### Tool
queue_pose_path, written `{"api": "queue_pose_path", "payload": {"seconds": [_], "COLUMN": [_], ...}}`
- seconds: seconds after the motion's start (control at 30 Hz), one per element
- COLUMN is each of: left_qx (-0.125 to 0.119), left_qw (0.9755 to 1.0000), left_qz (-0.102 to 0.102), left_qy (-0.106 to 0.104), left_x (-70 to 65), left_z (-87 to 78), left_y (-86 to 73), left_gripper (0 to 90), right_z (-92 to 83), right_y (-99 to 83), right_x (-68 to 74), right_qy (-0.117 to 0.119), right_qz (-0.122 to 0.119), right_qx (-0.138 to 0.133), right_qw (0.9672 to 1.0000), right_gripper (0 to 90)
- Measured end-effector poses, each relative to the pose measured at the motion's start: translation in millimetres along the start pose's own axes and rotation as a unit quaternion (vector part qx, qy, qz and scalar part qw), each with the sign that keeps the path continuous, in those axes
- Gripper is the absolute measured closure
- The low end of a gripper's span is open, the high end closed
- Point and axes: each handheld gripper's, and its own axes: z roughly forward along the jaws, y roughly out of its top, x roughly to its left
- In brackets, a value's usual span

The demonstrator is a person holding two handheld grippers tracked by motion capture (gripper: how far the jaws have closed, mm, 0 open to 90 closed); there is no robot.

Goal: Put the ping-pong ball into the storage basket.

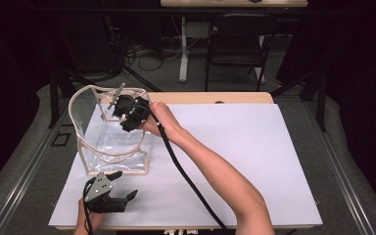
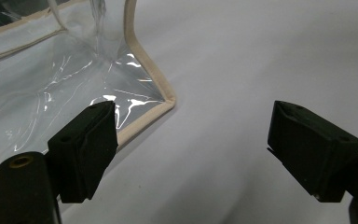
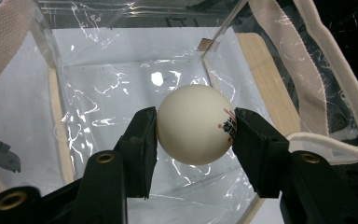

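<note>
A clear plastic bag [image 1: 108,147] with beige trim stands open on the white sheet at the left of the table. My right gripper [image 1: 127,115] hangs over the bag's open mouth. It is shut on a white ping-pong ball [image 3: 196,124] with red and black print, held above the bag's clear floor [image 3: 121,93]. My left gripper [image 1: 122,188] rests near the table's front edge, just in front of the bag. Its jaws stand wide open with nothing between them. The bag's front corner [image 2: 165,100] lies just beyond the left gripper [image 2: 193,140].
A white sheet [image 1: 235,147] covers most of the wooden table [image 1: 215,97]. The right gripper's black cable [image 1: 186,176] trails across the sheet toward the front edge. A dark chair [image 1: 237,44] and a table leg [image 1: 182,49] stand on the floor beyond.
</note>
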Motion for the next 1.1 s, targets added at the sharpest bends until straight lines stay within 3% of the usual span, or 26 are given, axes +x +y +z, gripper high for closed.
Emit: {"api": "queue_pose_path", "payload": {"seconds": [1.1], "left_qx": [0.0], "left_qw": [1.0], "left_qz": [-0.001], "left_qy": [0.0], "left_x": [-0.2], "left_z": [-0.1], "left_y": [-0.1], "left_gripper": [16.3], "right_z": [8.5], "right_y": [-0.3], "right_x": [4.7], "right_qy": [0.008], "right_qz": [-0.007], "right_qx": [0.02], "right_qw": [0.9997], "right_gripper": [48.0]}}
